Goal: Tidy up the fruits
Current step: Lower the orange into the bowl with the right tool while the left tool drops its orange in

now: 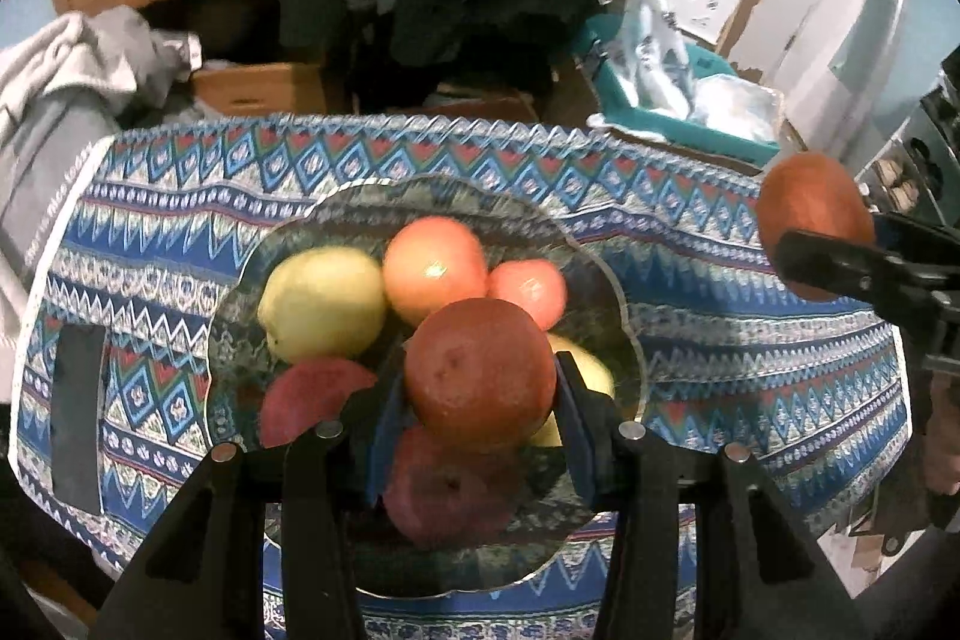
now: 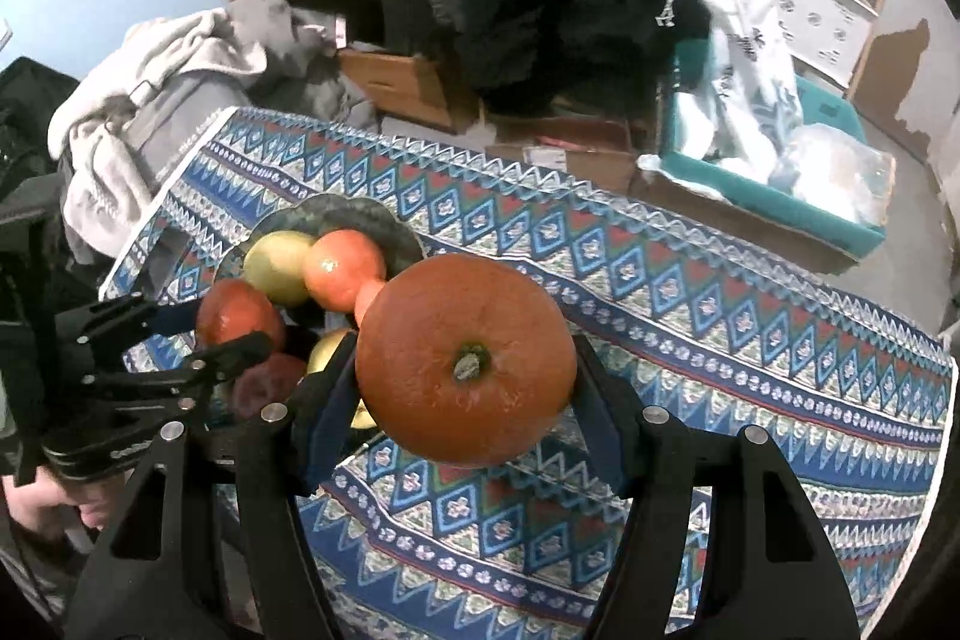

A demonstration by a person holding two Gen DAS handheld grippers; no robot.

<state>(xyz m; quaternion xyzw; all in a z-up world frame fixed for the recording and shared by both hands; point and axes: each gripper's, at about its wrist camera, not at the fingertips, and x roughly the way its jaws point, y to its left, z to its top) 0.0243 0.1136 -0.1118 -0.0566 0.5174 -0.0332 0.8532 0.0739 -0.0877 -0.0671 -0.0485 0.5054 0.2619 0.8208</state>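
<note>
My left gripper (image 1: pixel 478 383) is shut on a reddish orange (image 1: pixel 480 364), held just above a glass plate (image 1: pixel 606 256) of fruit. In the plate lie a yellow-green fruit (image 1: pixel 321 301), two pale orange fruits (image 1: pixel 435 268), two dark red apples (image 1: pixel 312 400) and a yellow fruit (image 1: pixel 585 370), partly hidden. My right gripper (image 2: pixel 463 349) is shut on a bigger orange (image 2: pixel 465 358), stem end toward the camera, over the cloth to the right of the plate (image 2: pixel 336 211). In the left wrist view, the right gripper (image 1: pixel 831 244) and its orange (image 1: pixel 810 202) appear at the right edge. The right wrist view has the left gripper (image 2: pixel 222 325) at its left.
A blue patterned cloth (image 2: pixel 720 310) covers the small table. A dark flat rectangle (image 1: pixel 78 412) lies near its left edge. Behind stand a pile of grey clothes (image 1: pixel 72 64), cardboard boxes (image 1: pixel 258 88) and a teal bin with plastic bags (image 1: pixel 660 100). A hand (image 2: pixel 36 508) holds the left gripper.
</note>
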